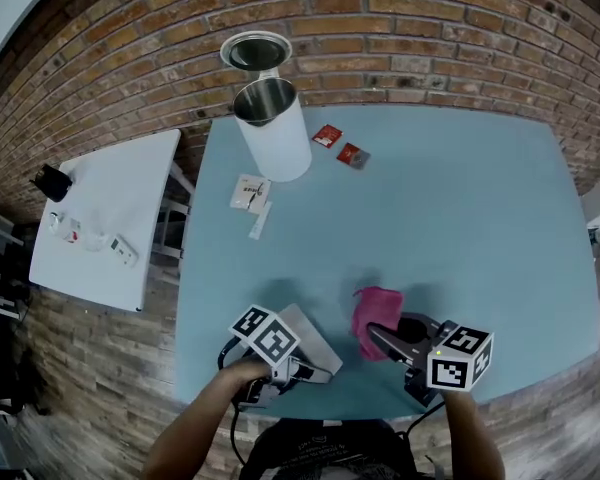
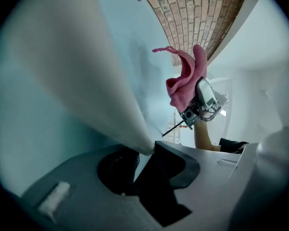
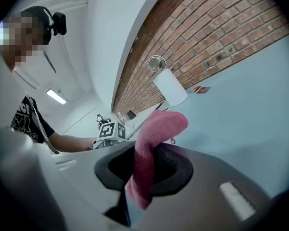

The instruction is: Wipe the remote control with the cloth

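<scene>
Left gripper (image 2: 144, 154) clamps the remote control (image 2: 86, 81), right gripper (image 3: 145, 160) the cloth (image 3: 160, 125); white canister (image 1: 283, 138) stands open.

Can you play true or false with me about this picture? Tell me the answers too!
1. The right hand-held gripper holds a pink cloth. True.
2. The left hand-held gripper is empty. False: it grips the remote control.
3. The table is blue. True.
4. The pink cloth touches the remote control. False: they are apart.
</scene>
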